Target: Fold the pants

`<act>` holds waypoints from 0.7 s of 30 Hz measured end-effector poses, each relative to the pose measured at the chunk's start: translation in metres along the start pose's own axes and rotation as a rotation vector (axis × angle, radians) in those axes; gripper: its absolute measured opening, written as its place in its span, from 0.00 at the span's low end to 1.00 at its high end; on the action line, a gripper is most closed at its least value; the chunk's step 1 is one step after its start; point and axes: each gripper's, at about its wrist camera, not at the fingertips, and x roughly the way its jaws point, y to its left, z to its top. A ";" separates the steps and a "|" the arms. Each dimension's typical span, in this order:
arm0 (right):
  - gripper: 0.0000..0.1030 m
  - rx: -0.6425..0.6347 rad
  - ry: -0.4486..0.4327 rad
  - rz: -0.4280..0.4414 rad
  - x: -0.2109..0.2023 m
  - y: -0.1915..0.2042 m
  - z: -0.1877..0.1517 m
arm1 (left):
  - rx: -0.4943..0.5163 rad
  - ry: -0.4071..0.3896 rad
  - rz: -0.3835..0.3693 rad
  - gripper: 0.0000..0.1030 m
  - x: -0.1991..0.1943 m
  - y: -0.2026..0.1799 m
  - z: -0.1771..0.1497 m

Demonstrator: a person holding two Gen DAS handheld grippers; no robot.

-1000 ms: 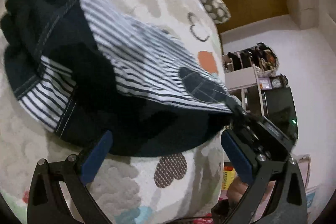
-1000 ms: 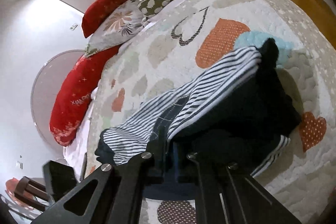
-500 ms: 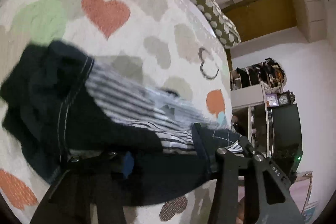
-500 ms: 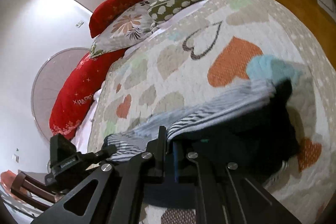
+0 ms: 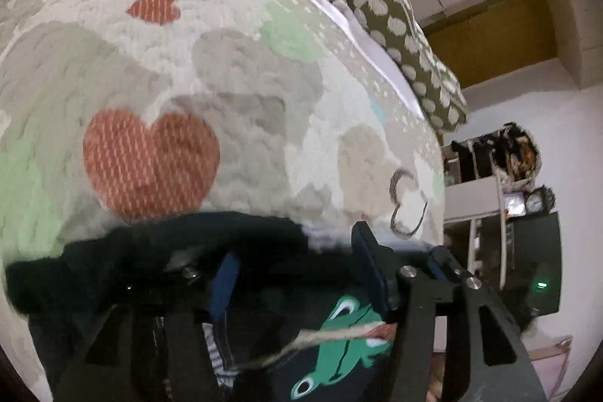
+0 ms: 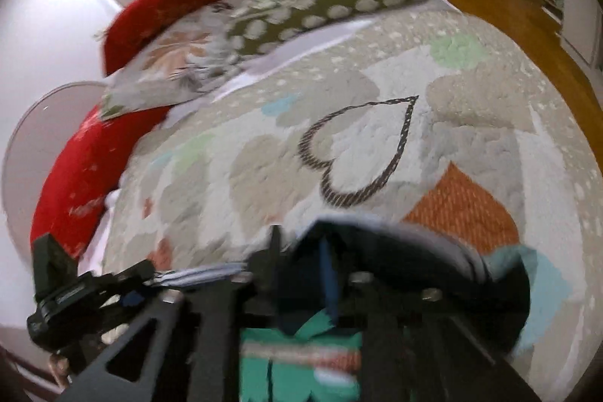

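Your left gripper [image 5: 301, 274] and right gripper [image 6: 301, 270] each pinch the dark pants [image 5: 150, 251], whose edge spans crosswise between them, quilt [image 5: 226, 81] lying ahead.

Dark navy pants [image 5: 132, 262] with a green frog print [image 5: 339, 345]; cream quilt [image 5: 233, 74] with orange, grey, green hearts; red pillow [image 6: 75, 176]; olive white-spotted pillow [image 5: 410, 51].

Dark pants [image 5: 124, 262] draped over left gripper [image 5: 297, 274], hiding its fingertips, frog print cut off at bottom edge, right wrist view motion-blurred, right gripper [image 6: 301, 274] closure unclear under fabric.
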 end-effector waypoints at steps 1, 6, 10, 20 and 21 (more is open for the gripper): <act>0.48 0.007 -0.004 -0.012 0.004 -0.002 0.004 | 0.006 -0.006 -0.010 0.64 -0.004 -0.001 0.003; 0.54 0.043 -0.059 -0.086 0.000 -0.021 0.030 | 0.013 -0.061 -0.056 0.74 -0.047 0.001 0.011; 0.59 0.042 -0.085 -0.092 -0.035 -0.040 0.025 | 0.033 -0.078 -0.007 0.77 -0.080 0.016 -0.003; 0.65 0.077 -0.060 -0.070 -0.120 -0.113 -0.083 | 0.061 -0.021 0.173 0.80 -0.109 0.095 -0.090; 0.65 0.095 -0.065 -0.066 -0.125 -0.119 -0.096 | 0.071 0.001 0.166 0.82 -0.103 0.097 -0.099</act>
